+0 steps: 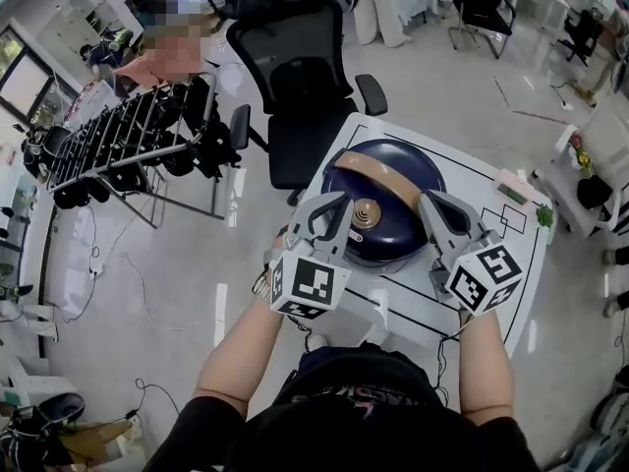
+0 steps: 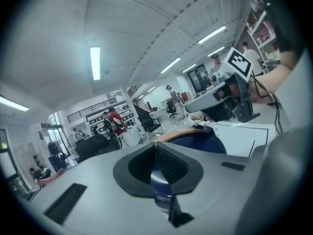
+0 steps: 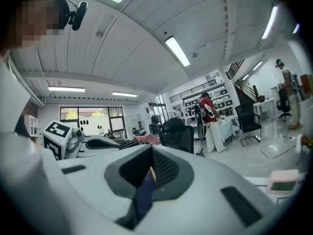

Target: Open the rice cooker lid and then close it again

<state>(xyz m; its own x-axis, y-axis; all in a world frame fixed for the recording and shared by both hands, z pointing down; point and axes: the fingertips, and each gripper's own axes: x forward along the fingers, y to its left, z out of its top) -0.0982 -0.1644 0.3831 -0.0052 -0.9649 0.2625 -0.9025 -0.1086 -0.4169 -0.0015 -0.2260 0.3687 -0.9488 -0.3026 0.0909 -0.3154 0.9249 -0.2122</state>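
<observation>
The rice cooker stands on a white table; its dark blue lid is down, with a tan handle band across it and a round knob near the front. My left gripper sits at the lid's left front, beside the knob, jaws shut with nothing between them. My right gripper is at the lid's right side, also shut and empty. In the left gripper view the blue lid lies just beyond the closed gripper, and the right gripper hovers over it. The right gripper view shows its own closed gripper.
A black office chair stands right behind the table. A metal rack is to the left on the floor. A small pink box lies at the table's right edge. People stand far off in the room.
</observation>
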